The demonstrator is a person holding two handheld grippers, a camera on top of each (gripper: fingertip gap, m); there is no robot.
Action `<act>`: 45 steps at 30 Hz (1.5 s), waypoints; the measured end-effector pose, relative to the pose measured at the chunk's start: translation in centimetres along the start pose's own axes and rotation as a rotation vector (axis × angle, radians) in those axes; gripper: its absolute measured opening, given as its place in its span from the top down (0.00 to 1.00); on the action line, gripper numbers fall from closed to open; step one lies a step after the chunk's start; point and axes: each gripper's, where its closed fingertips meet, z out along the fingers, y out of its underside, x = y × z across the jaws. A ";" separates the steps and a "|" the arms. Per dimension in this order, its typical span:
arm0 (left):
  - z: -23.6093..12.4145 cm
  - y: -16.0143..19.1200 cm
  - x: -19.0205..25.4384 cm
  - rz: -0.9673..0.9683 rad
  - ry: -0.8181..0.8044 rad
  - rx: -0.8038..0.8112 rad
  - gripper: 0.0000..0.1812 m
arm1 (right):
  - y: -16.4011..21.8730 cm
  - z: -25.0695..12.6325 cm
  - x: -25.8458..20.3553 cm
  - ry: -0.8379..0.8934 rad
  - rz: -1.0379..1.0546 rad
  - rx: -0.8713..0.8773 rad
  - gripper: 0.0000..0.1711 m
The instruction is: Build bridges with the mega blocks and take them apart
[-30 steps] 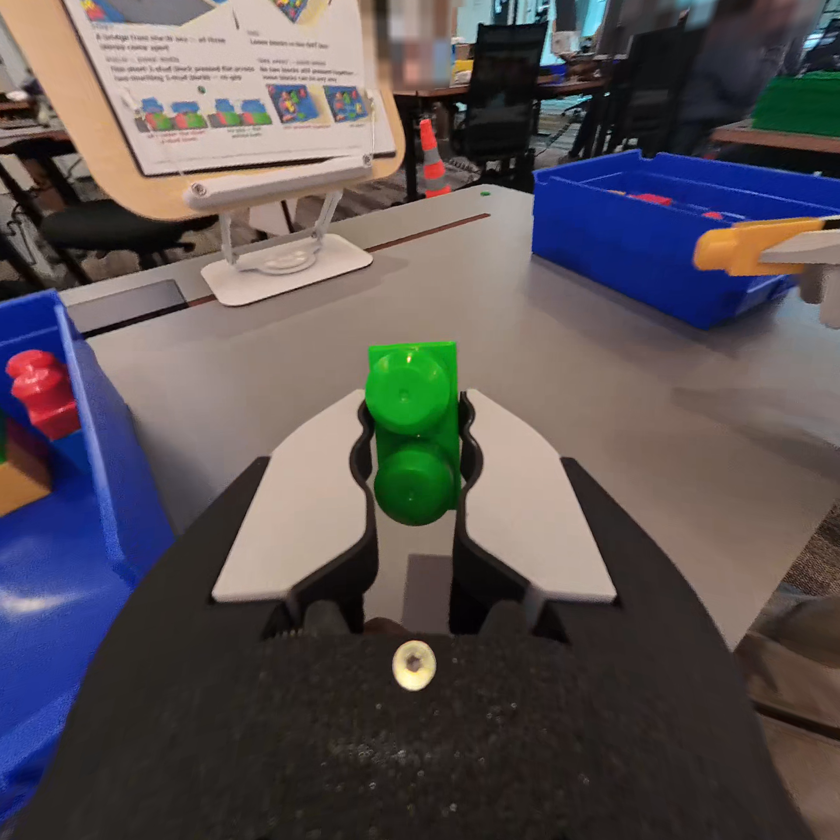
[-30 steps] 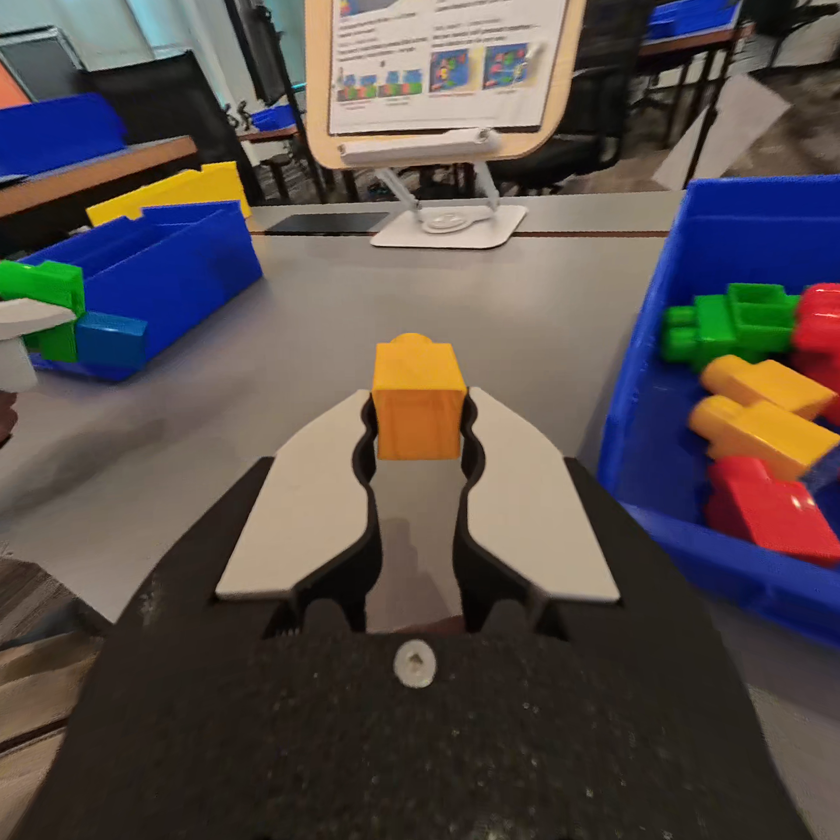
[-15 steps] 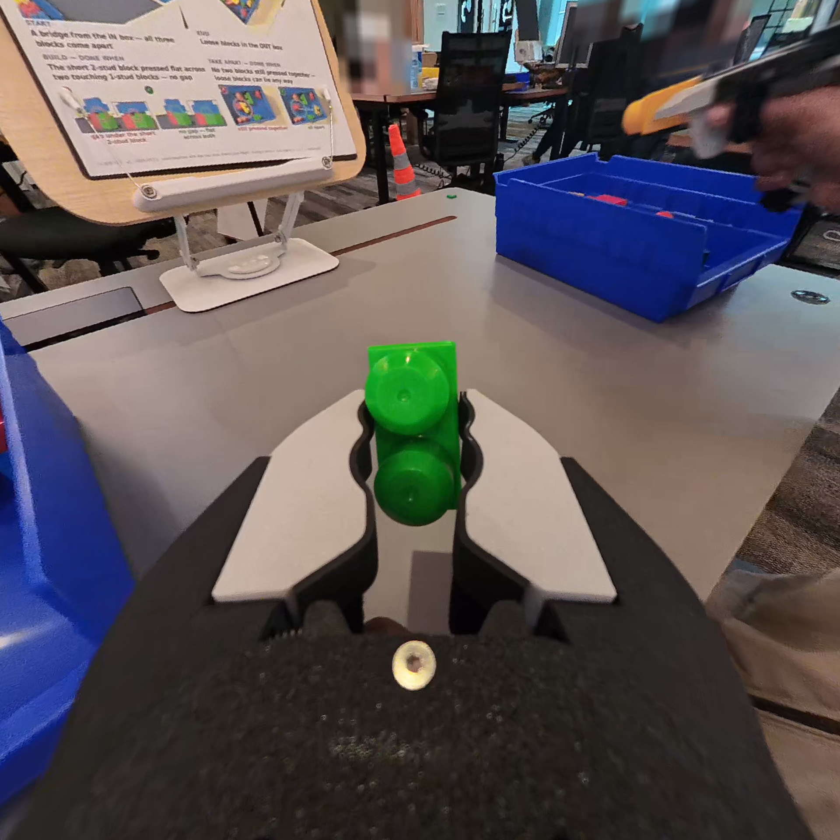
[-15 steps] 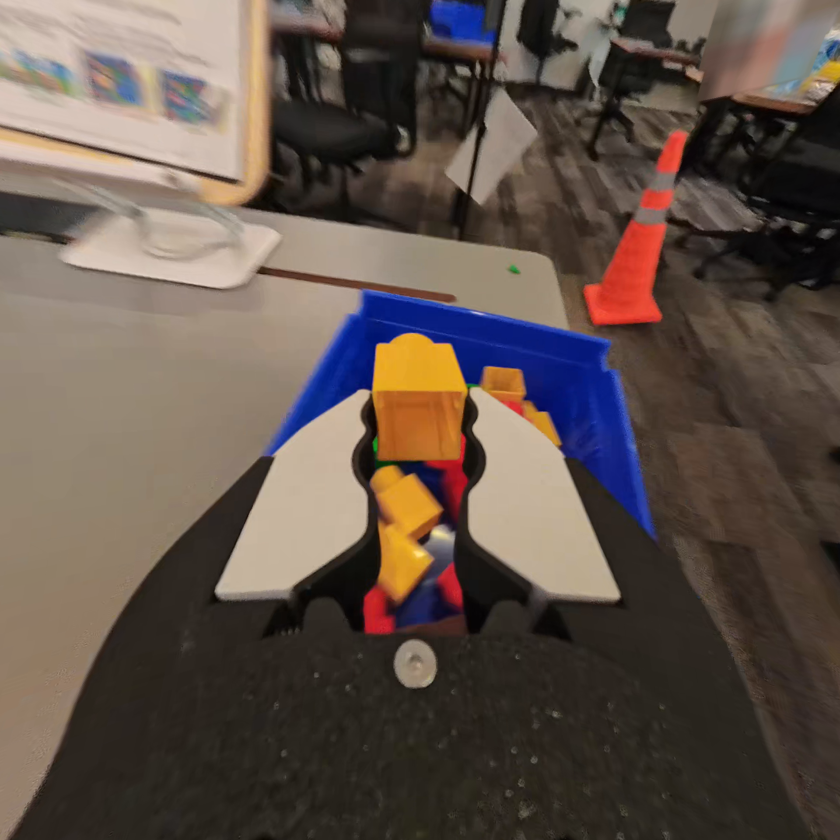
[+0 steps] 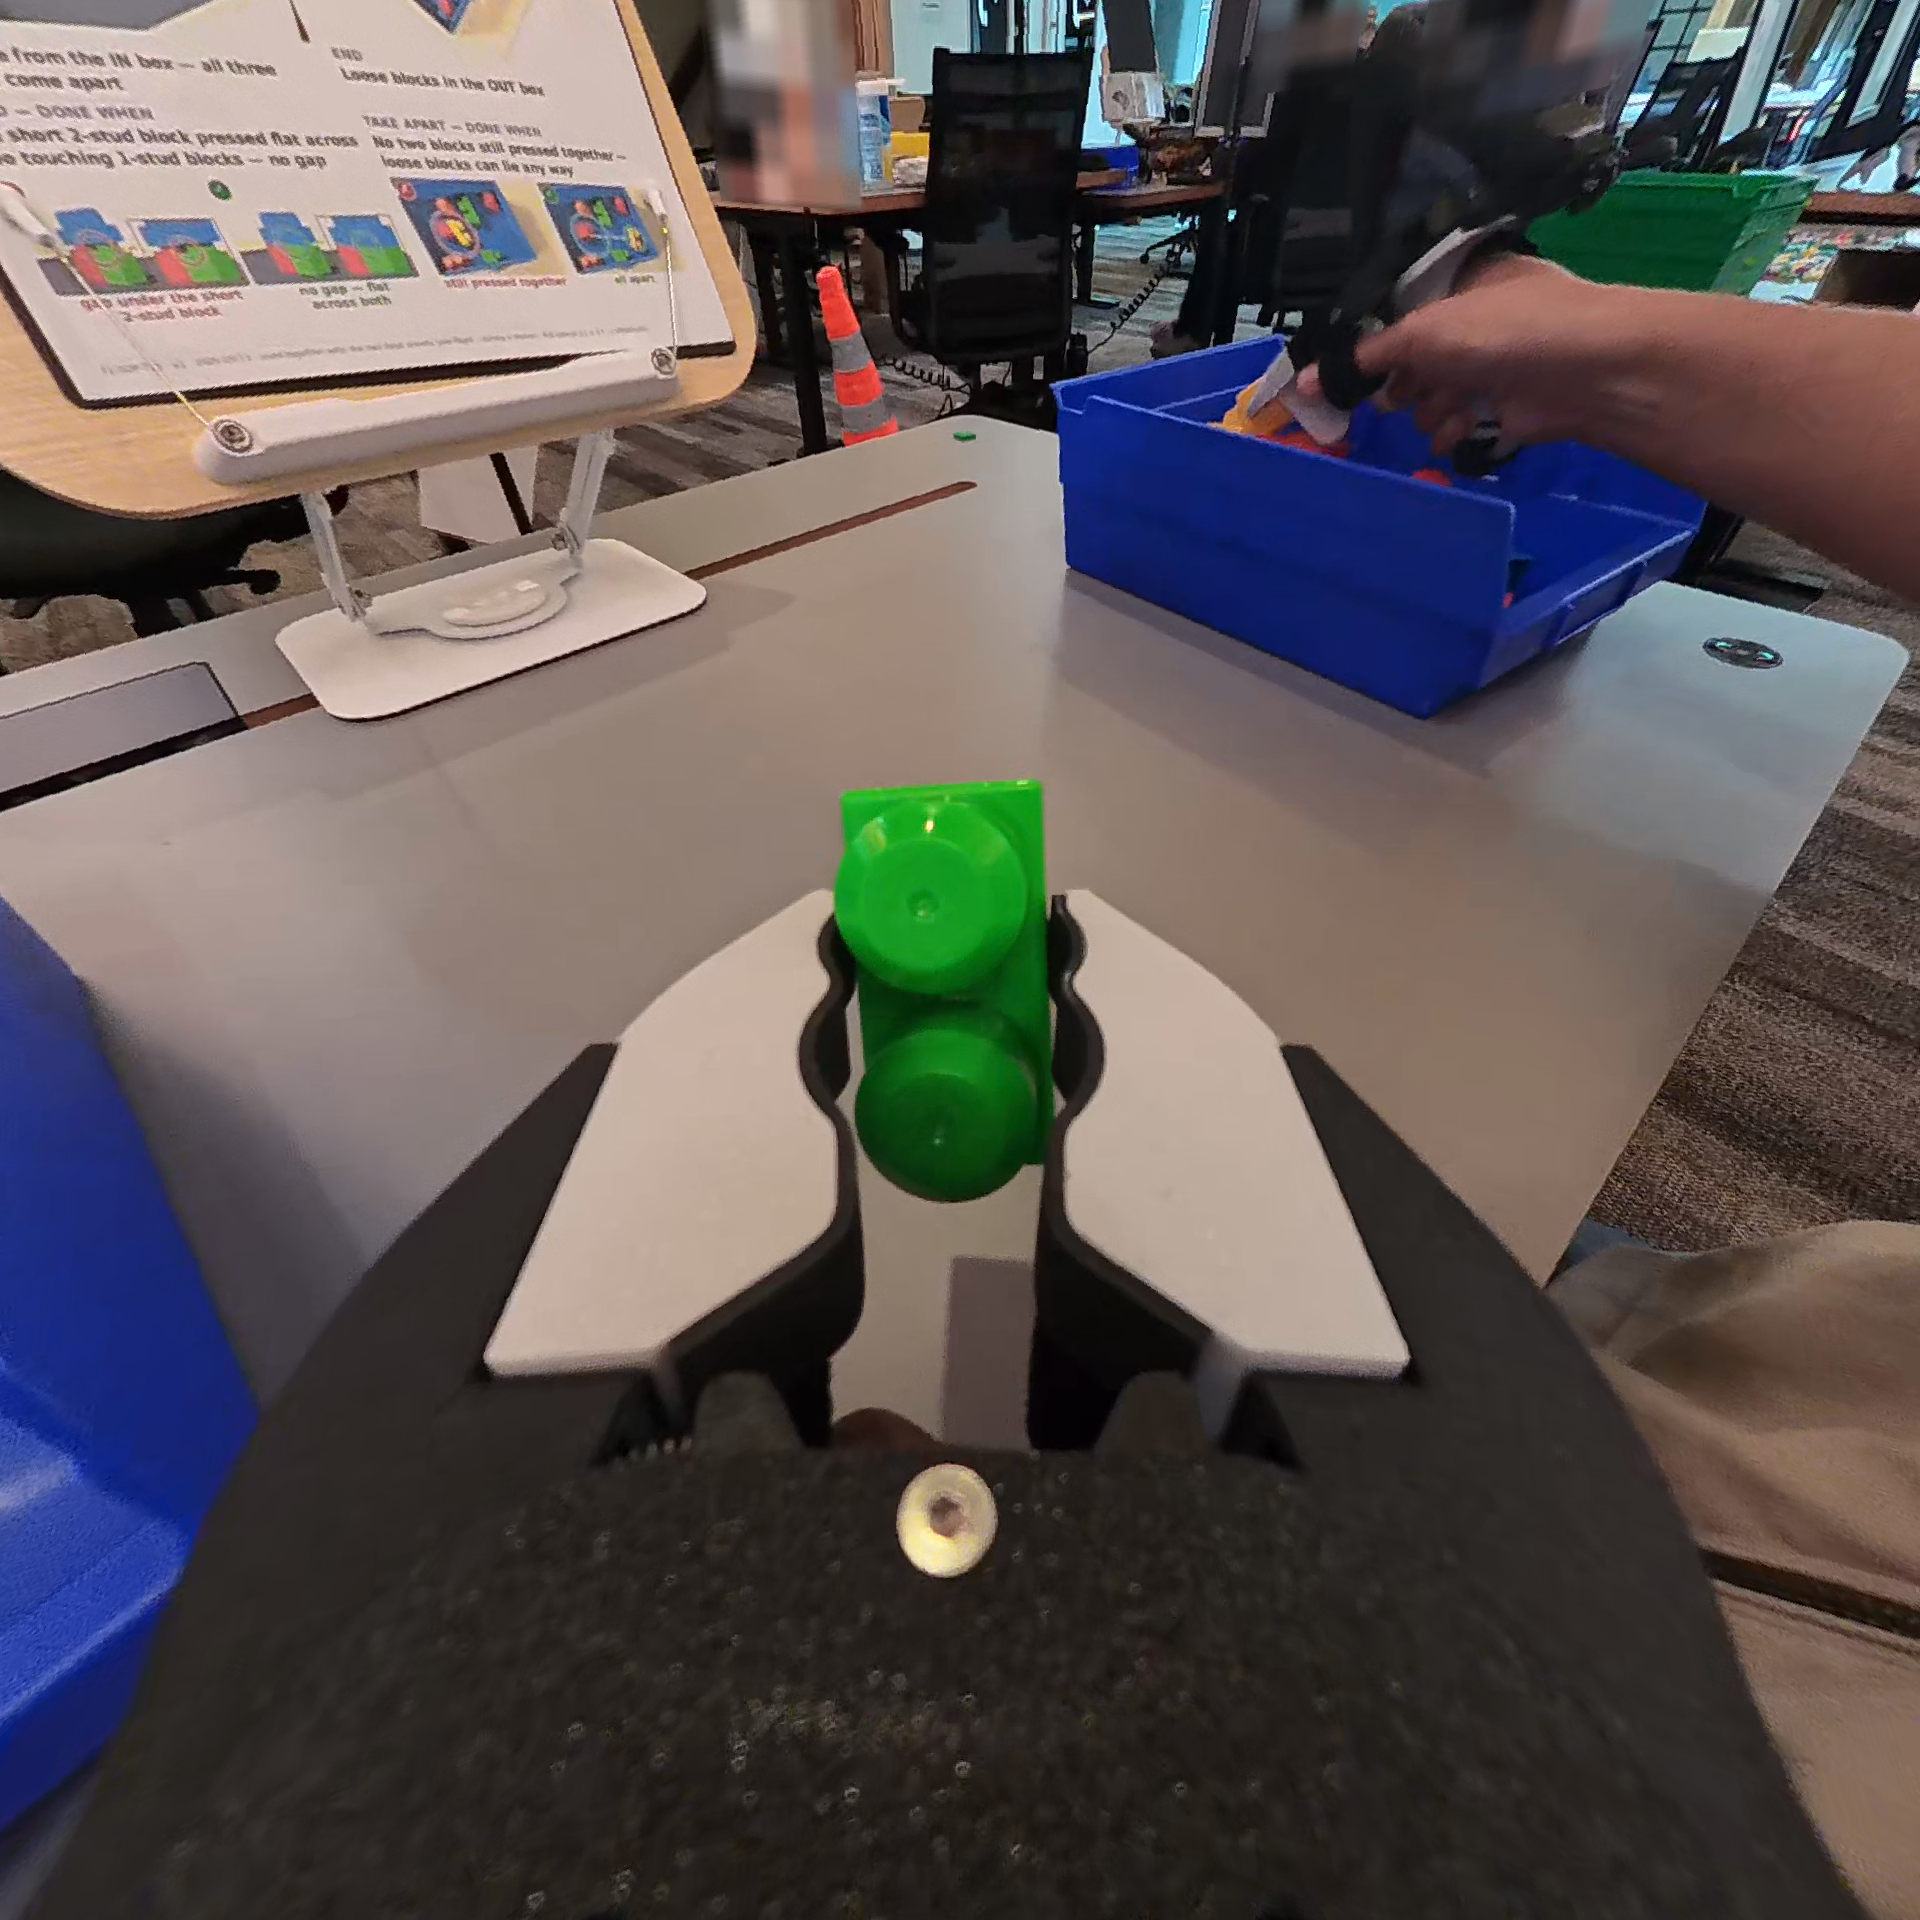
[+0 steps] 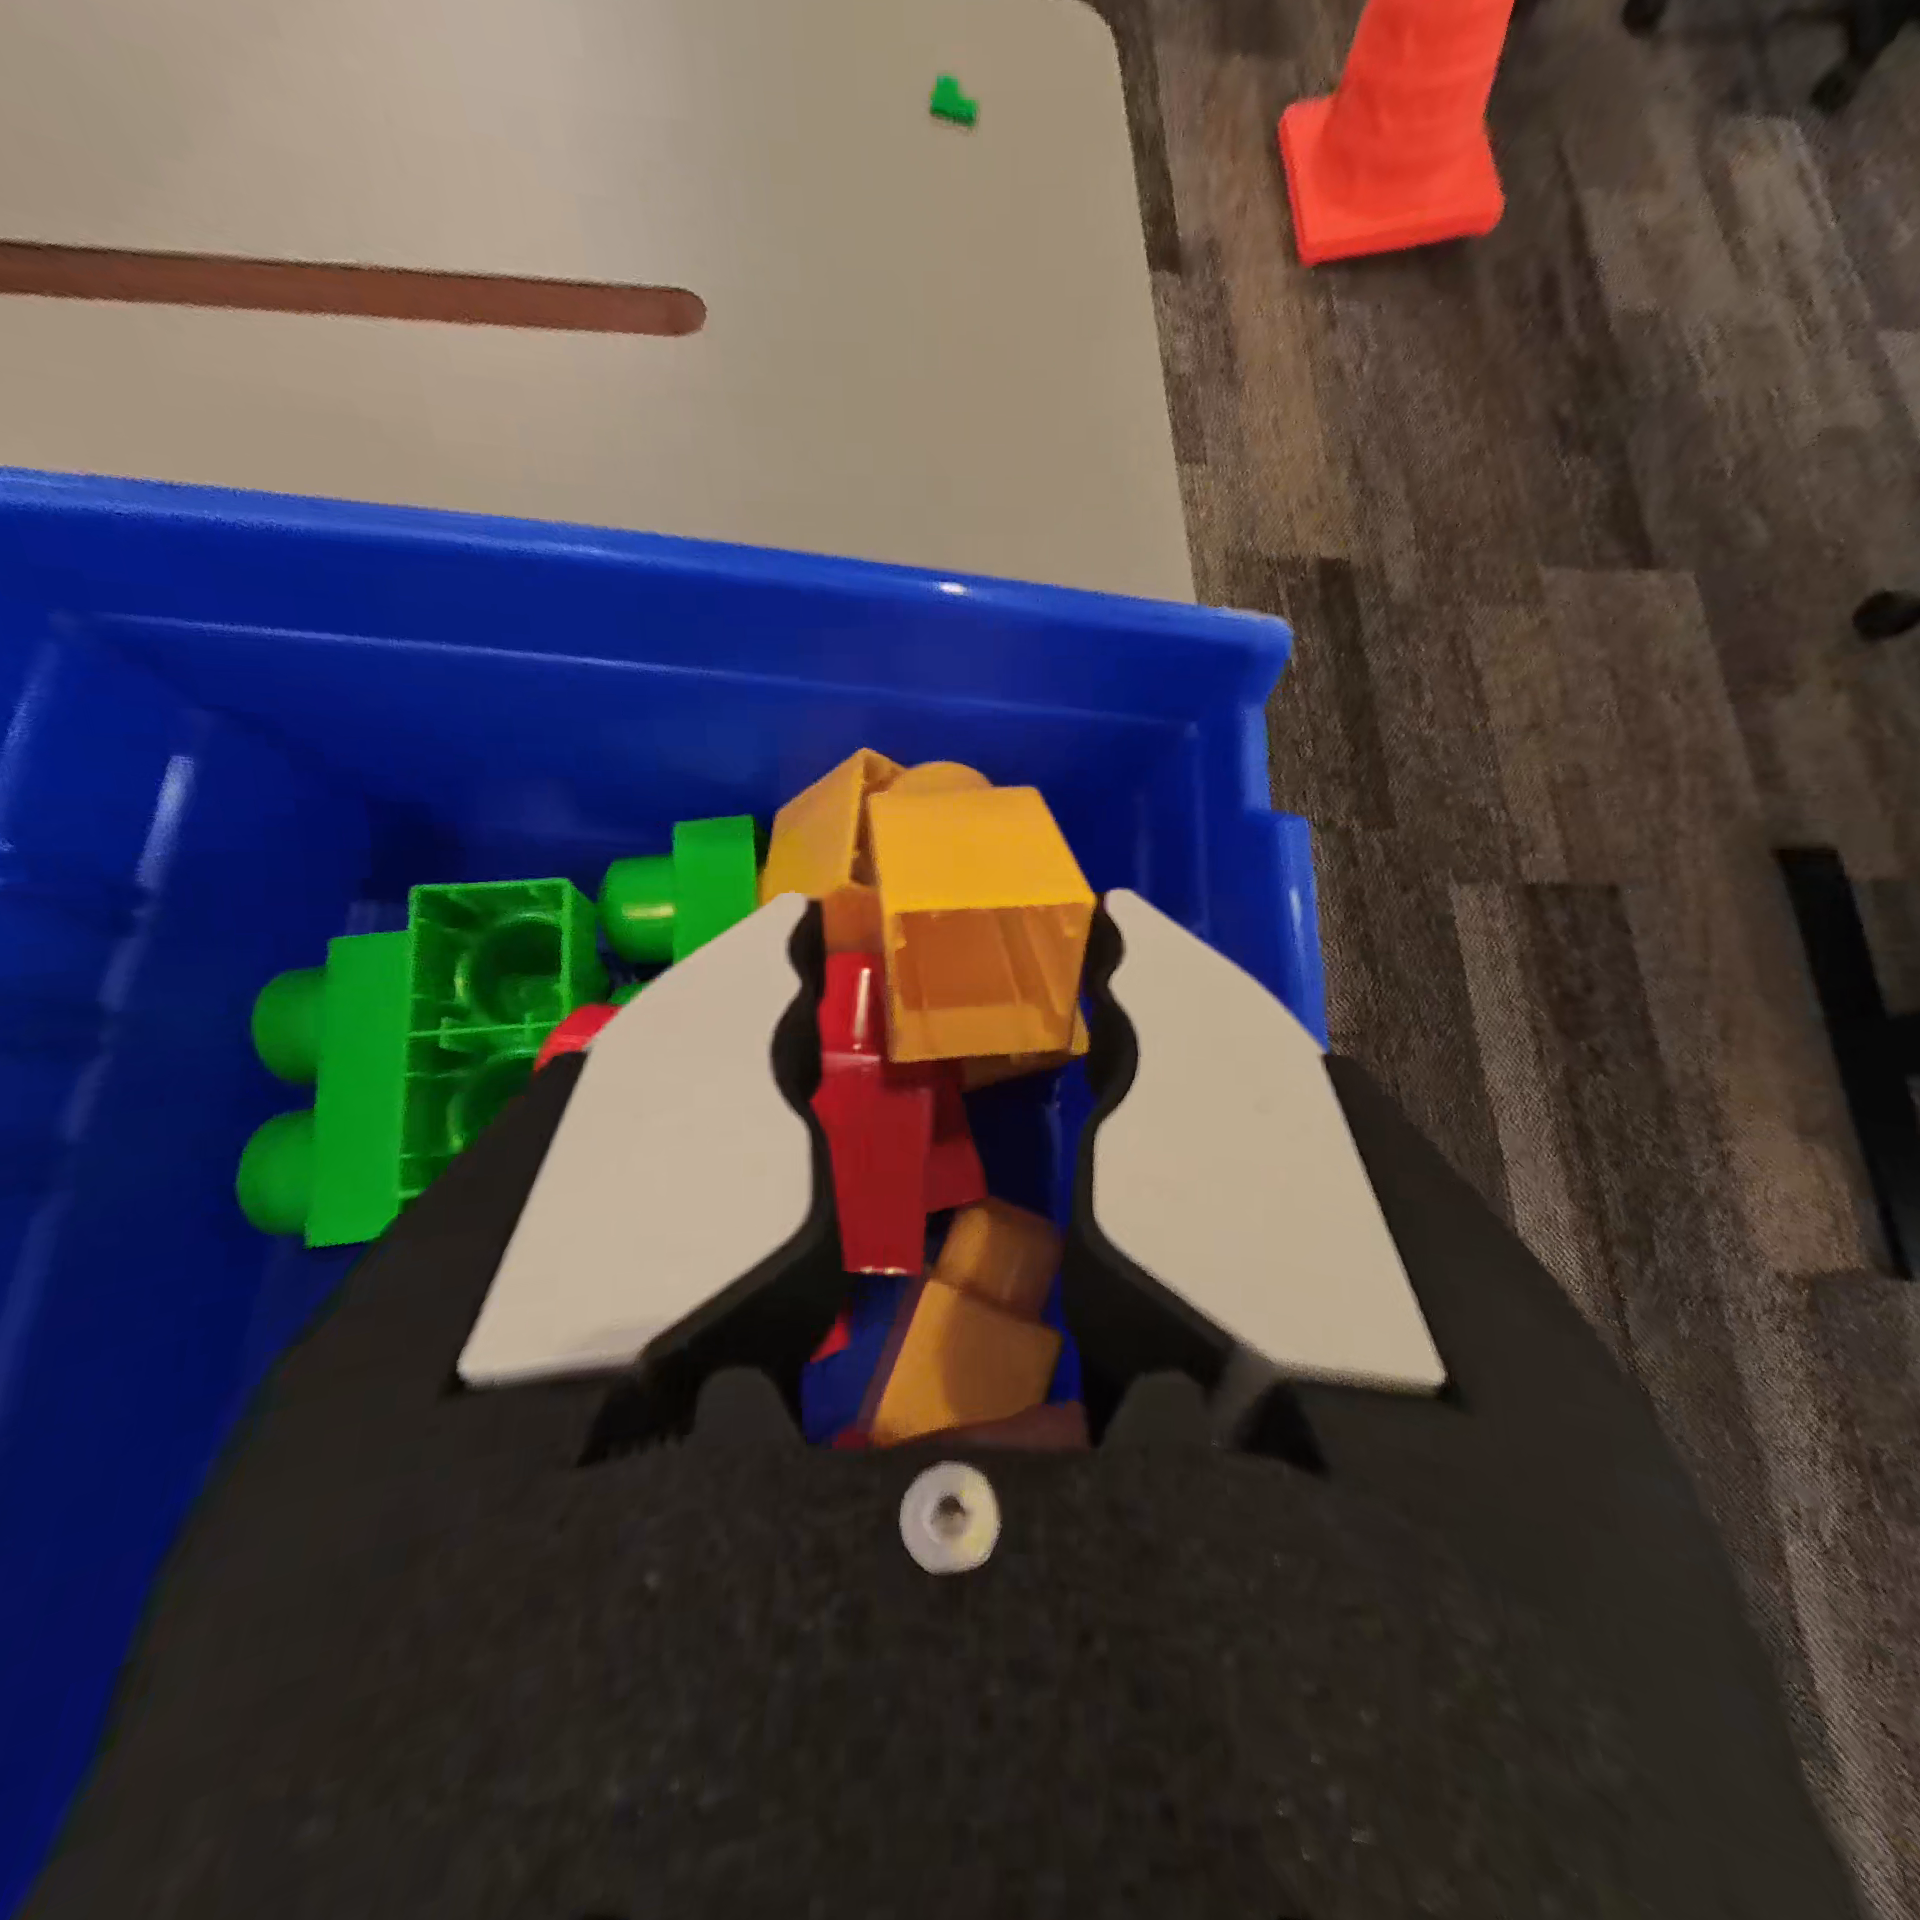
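My left gripper (image 5: 940, 904) is shut on a green two-stud block (image 5: 935, 987), held above the grey table (image 5: 623, 831) with the studs facing the camera. My right gripper (image 6: 956, 899) is over the right blue bin (image 6: 623, 561), pointing down into it, with the jaws open. An orange one-stud block (image 6: 977, 935) sits between the fingertips, against the right finger with a gap on its left. It lies tilted on the pile of loose blocks. In the left wrist view the right gripper (image 5: 1309, 384) and a hand reach into that bin (image 5: 1299, 561).
The right bin holds green (image 6: 416, 1039), red (image 6: 873, 1101) and orange blocks. Another blue bin (image 5: 83, 1247) is at my left. An instruction board on a white stand (image 5: 488, 613) is at the table's back. An orange cone (image 6: 1392, 135) stands on the floor past the table edge.
My right gripper swung from over the table to the right bin, tipped down into it and opened around the orange block. My left gripper kept hold of the green block, nearly still.
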 end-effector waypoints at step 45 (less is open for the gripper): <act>3.3 -8.9 4.2 -0.259 0.759 0.194 0.81 | 8.0 -29.0 -42.5 -1.550 -0.175 0.440 0.78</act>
